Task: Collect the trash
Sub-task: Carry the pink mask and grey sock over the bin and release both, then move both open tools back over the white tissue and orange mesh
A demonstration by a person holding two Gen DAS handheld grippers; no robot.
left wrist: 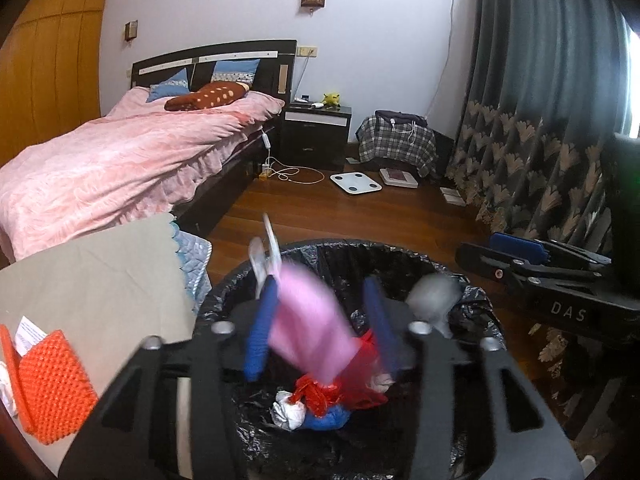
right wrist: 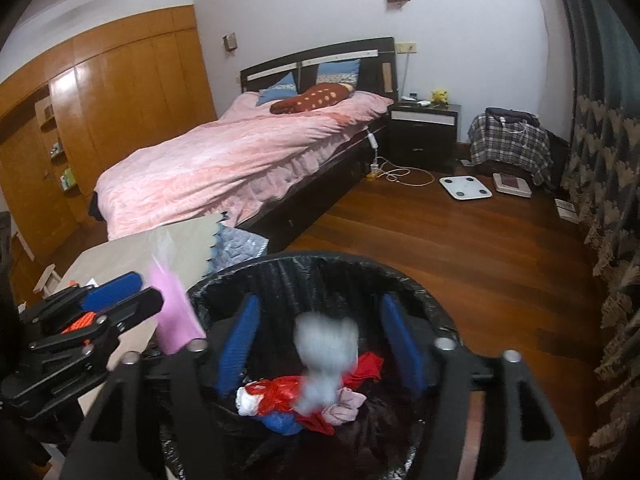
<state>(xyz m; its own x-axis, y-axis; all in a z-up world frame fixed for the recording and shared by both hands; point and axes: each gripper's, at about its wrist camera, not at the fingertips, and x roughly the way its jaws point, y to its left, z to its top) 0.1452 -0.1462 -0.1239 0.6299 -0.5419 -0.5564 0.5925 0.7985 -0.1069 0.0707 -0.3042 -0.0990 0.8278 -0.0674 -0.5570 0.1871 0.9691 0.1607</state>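
A bin lined with a black bag [left wrist: 360, 246] [right wrist: 320, 258] stands right below both grippers and holds red plastic [left wrist: 320, 394] [right wrist: 280, 390], a blue lump and white scraps. My left gripper [left wrist: 320, 292] hangs open over it. A blurred pink sheet [left wrist: 308, 320] [right wrist: 176, 320] lies between its blue pads [left wrist: 258, 336], loose from the right pad. My right gripper [right wrist: 320, 308] is open over the bin too, and a blurred grey-white wad [right wrist: 326, 360] [left wrist: 434, 300] sits free between its pads [right wrist: 404, 344]. In each wrist view, the other gripper shows at the side.
A table with a beige cloth [left wrist: 100, 280] stands left of the bin and bears an orange woven pouch [left wrist: 52, 384]. Beyond it is a bed with a pink cover [right wrist: 240, 160]. A white scale [right wrist: 464, 187] lies on the wood floor. A patterned curtain [left wrist: 540, 140] hangs on the right.
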